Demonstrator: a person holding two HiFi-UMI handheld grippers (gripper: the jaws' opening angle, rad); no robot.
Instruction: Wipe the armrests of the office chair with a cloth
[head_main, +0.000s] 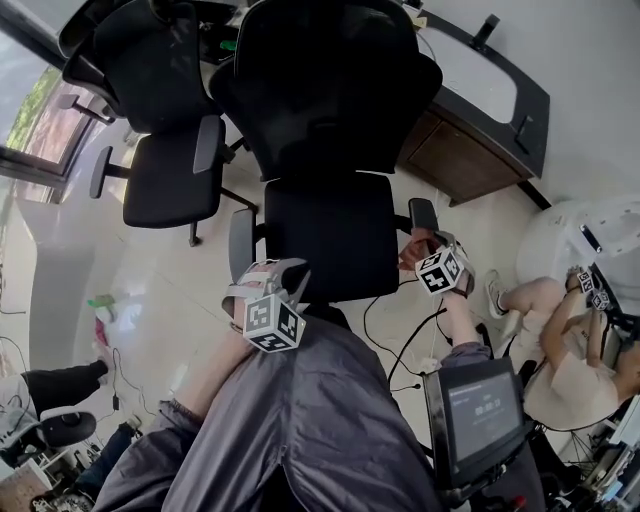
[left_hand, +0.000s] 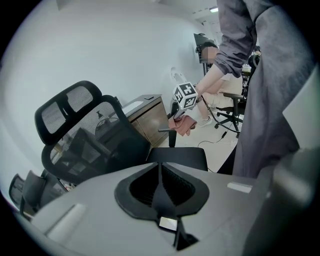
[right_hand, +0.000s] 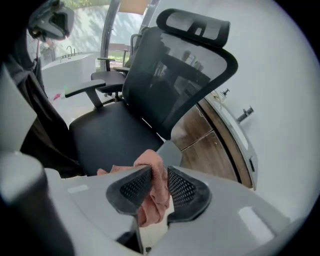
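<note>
Step in hand: judging by position, the right armrest (head_main: 423, 212) of the office chair (head_main: 330, 230) is the one being handled. The cloth (right_hand: 150, 159) is at its near end and not yet laid flat on the pad.
Cloth: pink and bunched. It stands up between the pads of the right tongs (right_hand: 160, 175), with the grey armrest pad just beyond it. No view settles whether it touches the pad.
Right tongs: spread wide. The cloth leans on the left pad and fills much of the gap, but it looks loose, not pinched. The hold therefore seems slack.
Left tongs: (left_hand: 160, 167) pressed together with nothing between the pads. In the head view they hang over the front of the chair, near the left armrest (head_main: 241, 243) and not touching it.
Left armrest: bare, with no cloth on it. It probably remains to be wiped.
Next move: the right tongs likely need to close firmly on a better fold of the cloth, so that a flap hangs below the tips. The flap should then be pressed onto the right armrest pad and drawn along its length.
Care needed: with the pads this far apart, the cloth could slip out and drop beside the seat. A bunched wad would also wipe only a narrow strip of the pad.
After that: the cloth has to cross the seat to the left armrest.
</note>
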